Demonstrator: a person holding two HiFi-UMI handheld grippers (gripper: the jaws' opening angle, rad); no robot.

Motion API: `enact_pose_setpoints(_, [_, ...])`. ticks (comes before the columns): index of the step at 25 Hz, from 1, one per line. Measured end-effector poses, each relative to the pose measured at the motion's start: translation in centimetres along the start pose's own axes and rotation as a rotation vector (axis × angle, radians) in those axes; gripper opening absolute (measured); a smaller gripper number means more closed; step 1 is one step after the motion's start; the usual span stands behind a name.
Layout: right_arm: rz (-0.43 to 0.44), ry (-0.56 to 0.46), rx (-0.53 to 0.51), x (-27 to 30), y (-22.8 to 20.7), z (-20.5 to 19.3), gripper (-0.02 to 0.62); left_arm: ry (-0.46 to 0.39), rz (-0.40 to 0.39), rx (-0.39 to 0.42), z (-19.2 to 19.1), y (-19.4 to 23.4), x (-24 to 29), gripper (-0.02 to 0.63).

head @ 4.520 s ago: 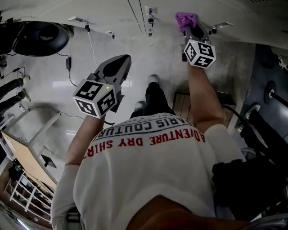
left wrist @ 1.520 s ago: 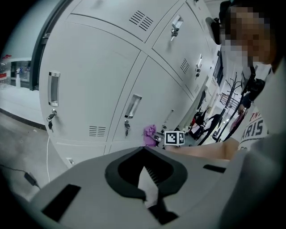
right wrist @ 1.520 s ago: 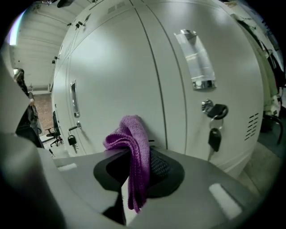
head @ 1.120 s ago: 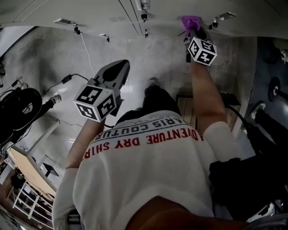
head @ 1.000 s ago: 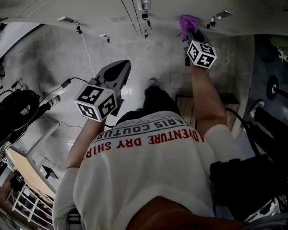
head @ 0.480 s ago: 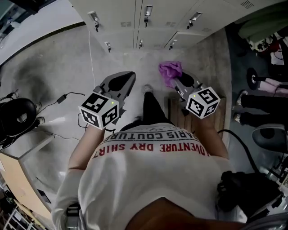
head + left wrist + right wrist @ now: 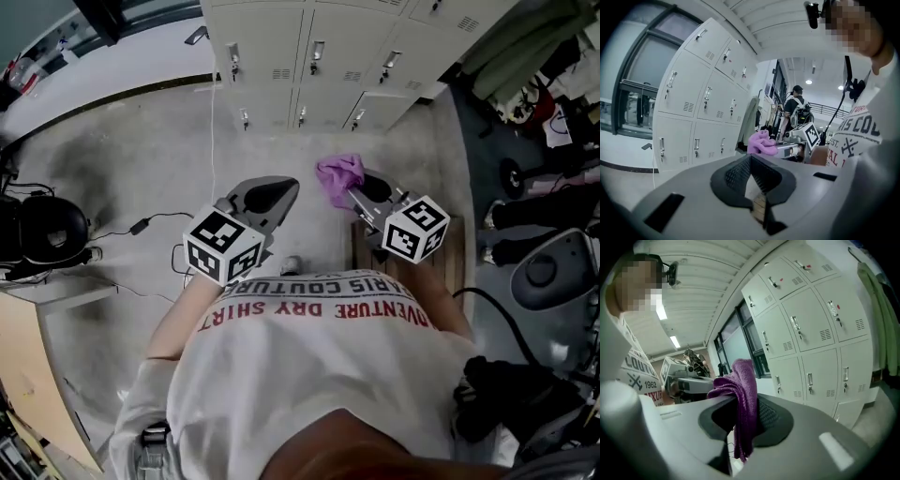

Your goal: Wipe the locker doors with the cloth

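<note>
Clamped on the purple cloth (image 7: 338, 173), the right gripper (image 7: 352, 194) hangs short of the locker doors (image 7: 309, 56), which likely want flat, firm strokes; the left gripper (image 7: 270, 195) is pinched empty.

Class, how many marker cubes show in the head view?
2. One cube on the left gripper, the other on the right gripper holding the cloth; none hidden.

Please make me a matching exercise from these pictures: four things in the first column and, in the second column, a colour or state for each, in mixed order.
Column one
1. left gripper
2. right gripper
3. cloth
4. locker doors

Column two
A. purple
B. pale, closed
C. shut on the cloth
D. shut, holding nothing

Right pairs: 1-D, 2-C, 3-A, 4-B
</note>
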State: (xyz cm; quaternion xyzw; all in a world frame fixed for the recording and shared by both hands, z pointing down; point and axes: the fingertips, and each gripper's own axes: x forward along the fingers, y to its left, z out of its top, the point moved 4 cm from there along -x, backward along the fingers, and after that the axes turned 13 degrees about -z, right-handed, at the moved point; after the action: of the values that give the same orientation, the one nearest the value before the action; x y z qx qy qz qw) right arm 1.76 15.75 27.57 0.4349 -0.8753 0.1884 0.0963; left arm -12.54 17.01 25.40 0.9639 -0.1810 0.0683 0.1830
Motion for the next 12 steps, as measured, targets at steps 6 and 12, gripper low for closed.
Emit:
enact_pose_setpoints(6, [0.054,-0.046,-0.023,-9.2,5.3,-2.2,0.061,-0.023,0.002,0.041,-2.7,-10.1,-1.3,0.002])
enact_pose_setpoints(12, [0.061,-0.080,0.003,-23.9,9.6,-9.6,0.061,-0.029,-0.029,0.026,-9.2,-25.5,-1.0,0.002])
